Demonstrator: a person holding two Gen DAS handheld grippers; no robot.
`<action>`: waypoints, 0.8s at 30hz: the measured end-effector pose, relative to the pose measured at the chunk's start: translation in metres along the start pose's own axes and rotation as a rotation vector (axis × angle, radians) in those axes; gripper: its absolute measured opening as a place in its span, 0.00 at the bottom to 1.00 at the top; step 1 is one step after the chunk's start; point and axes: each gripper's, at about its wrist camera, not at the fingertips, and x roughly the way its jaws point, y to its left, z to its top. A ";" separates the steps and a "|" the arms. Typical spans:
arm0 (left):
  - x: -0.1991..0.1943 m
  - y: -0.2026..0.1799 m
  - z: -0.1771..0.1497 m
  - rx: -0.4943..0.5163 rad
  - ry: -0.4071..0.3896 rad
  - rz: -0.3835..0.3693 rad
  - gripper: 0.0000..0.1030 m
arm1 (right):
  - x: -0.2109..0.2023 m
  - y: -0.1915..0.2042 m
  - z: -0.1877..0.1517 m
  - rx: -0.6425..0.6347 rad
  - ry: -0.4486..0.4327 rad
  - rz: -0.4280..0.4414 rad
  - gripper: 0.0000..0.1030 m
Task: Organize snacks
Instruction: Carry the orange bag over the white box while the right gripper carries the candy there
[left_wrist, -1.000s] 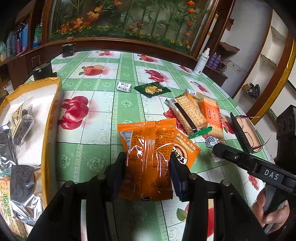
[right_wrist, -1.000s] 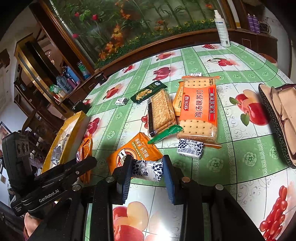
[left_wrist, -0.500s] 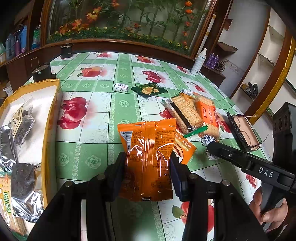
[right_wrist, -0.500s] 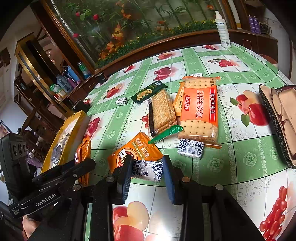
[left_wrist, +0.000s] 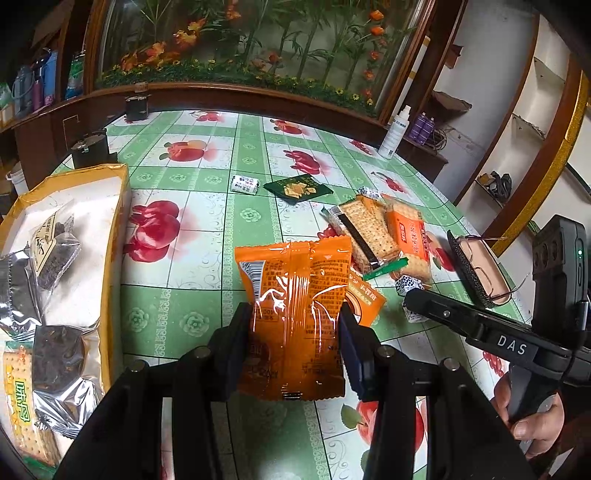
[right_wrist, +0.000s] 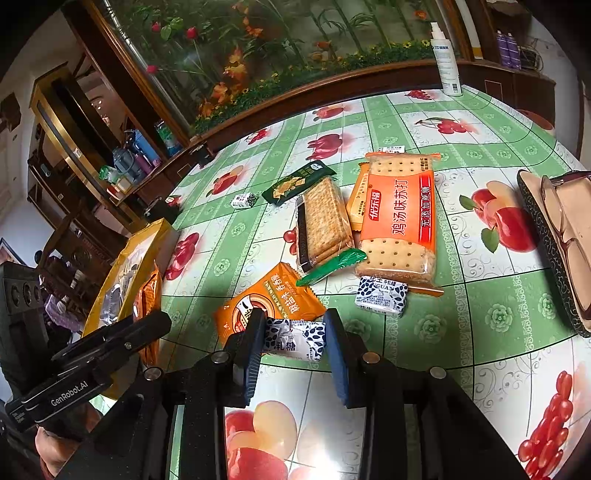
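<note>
My left gripper (left_wrist: 293, 332) is shut on an orange snack packet (left_wrist: 295, 295) and holds it above the table, right of the yellow box (left_wrist: 114, 229) that holds several wrapped snacks. My right gripper (right_wrist: 293, 339) is shut on a small white and dark-patterned nougat candy (right_wrist: 295, 338) low over the table. A second such candy (right_wrist: 382, 295) lies just beyond it. An orange packet (right_wrist: 269, 299), cracker packs (right_wrist: 325, 221) (right_wrist: 397, 221), a dark green packet (right_wrist: 295, 182) and a small white candy (right_wrist: 243, 199) lie on the tablecloth.
An open glasses case with glasses (right_wrist: 557, 236) lies at the right table edge. A white spray bottle (right_wrist: 445, 55) stands at the far edge. Dark tins (left_wrist: 88, 147) stand at the far left. The green fruit-print table (left_wrist: 207, 177) is round.
The left gripper has lifted and drawn back with the orange packet, so the table looks farther away. The right gripper has barely moved, still closed on the candy.
</note>
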 end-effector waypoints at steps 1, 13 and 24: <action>0.000 0.000 0.000 0.000 0.000 0.000 0.43 | 0.000 0.000 0.000 0.000 0.000 -0.001 0.34; -0.011 0.004 0.002 -0.012 -0.019 -0.010 0.43 | 0.000 0.001 0.000 -0.003 -0.002 -0.001 0.34; -0.050 0.041 0.005 -0.081 -0.091 0.001 0.43 | 0.000 0.015 -0.003 -0.058 -0.018 -0.004 0.34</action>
